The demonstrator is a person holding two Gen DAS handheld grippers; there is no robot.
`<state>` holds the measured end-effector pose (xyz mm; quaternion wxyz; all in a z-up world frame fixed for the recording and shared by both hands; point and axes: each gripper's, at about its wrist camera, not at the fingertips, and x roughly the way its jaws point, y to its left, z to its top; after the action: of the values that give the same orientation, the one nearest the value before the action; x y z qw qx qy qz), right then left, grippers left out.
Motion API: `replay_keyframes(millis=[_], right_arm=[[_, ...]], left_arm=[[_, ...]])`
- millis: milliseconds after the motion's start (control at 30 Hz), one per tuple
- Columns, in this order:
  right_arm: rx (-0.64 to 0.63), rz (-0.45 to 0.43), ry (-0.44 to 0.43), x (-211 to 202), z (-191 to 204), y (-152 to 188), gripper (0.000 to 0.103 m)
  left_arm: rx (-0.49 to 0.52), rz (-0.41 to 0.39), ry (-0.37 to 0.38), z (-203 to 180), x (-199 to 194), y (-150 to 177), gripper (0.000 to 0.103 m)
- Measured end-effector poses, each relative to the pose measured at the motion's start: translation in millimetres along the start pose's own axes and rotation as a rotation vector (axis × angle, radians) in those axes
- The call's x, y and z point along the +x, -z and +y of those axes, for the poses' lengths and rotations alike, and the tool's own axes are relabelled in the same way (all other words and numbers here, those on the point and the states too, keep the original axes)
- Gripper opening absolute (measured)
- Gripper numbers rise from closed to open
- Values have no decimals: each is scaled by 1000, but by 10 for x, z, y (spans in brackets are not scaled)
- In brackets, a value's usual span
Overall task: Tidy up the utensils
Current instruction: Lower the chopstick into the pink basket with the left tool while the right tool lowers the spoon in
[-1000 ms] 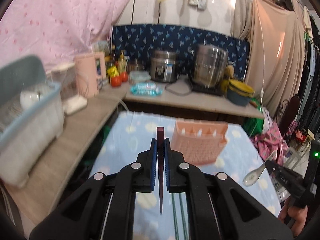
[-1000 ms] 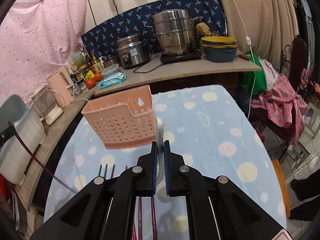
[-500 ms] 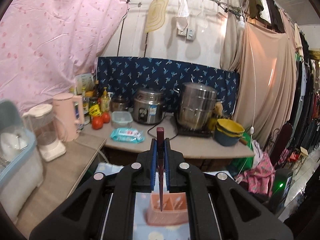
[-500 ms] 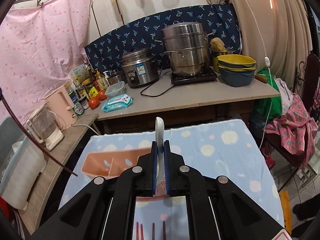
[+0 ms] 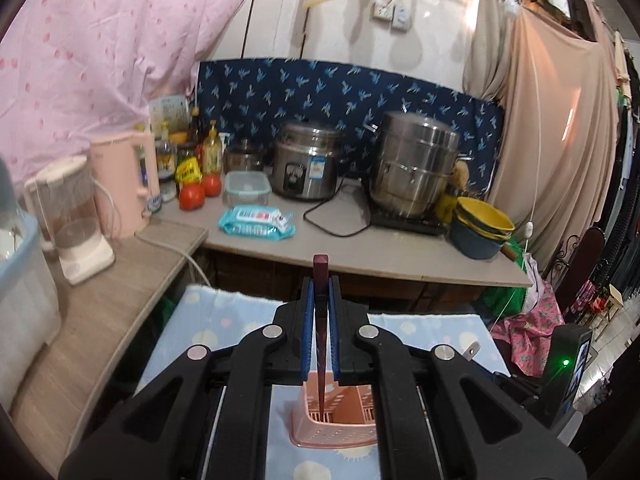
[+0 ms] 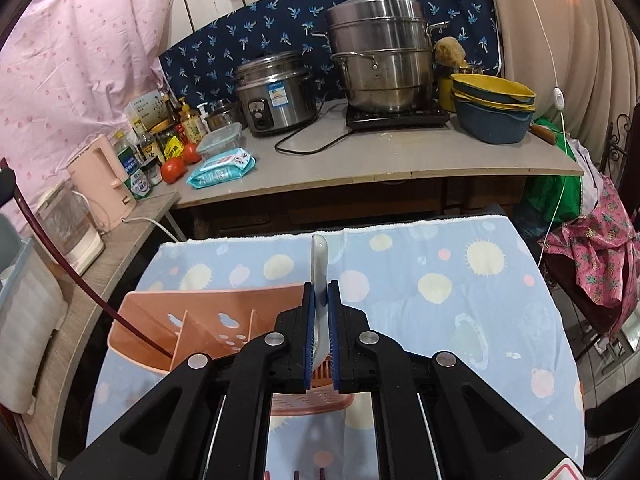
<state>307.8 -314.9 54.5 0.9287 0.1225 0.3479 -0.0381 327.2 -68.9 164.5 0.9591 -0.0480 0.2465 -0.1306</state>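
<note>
My left gripper [image 5: 320, 288] is shut on a dark red chopstick [image 5: 320, 344] held upright, its tip down inside the pink perforated utensil basket [image 5: 336, 428]. The right wrist view shows the same chopstick [image 6: 68, 272] slanting into the basket's left compartment [image 6: 160, 328]. My right gripper [image 6: 320, 292] is shut on a white ceramic spoon [image 6: 319, 264], held on edge above the basket's right part. The basket stands on the blue patterned tablecloth [image 6: 440, 272].
Behind the table a counter [image 6: 400, 156] holds a rice cooker [image 6: 276, 92], a steamer pot [image 6: 380, 52], stacked bowls [image 6: 494, 104], tomatoes and bottles. A pink kettle [image 5: 120, 184] and blender [image 5: 76, 216] stand on the left shelf. More chopstick ends [image 6: 296, 474] lie at the near edge.
Both grippers have risen and tilted over the basket. The chopstick tip has gone down into the basket's left compartment. The spoon has come over the basket's right side.
</note>
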Motion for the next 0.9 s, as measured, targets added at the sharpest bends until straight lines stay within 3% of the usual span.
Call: replay_keyframes(millis=[500, 900], right_arm=[[-60, 33, 23, 236, 73, 7, 7], [-77, -2, 45, 144, 109, -14, 10]], left_arm=[[-36, 48, -16, 106, 182, 128, 7], [-49, 61, -14, 102, 196, 186, 8]])
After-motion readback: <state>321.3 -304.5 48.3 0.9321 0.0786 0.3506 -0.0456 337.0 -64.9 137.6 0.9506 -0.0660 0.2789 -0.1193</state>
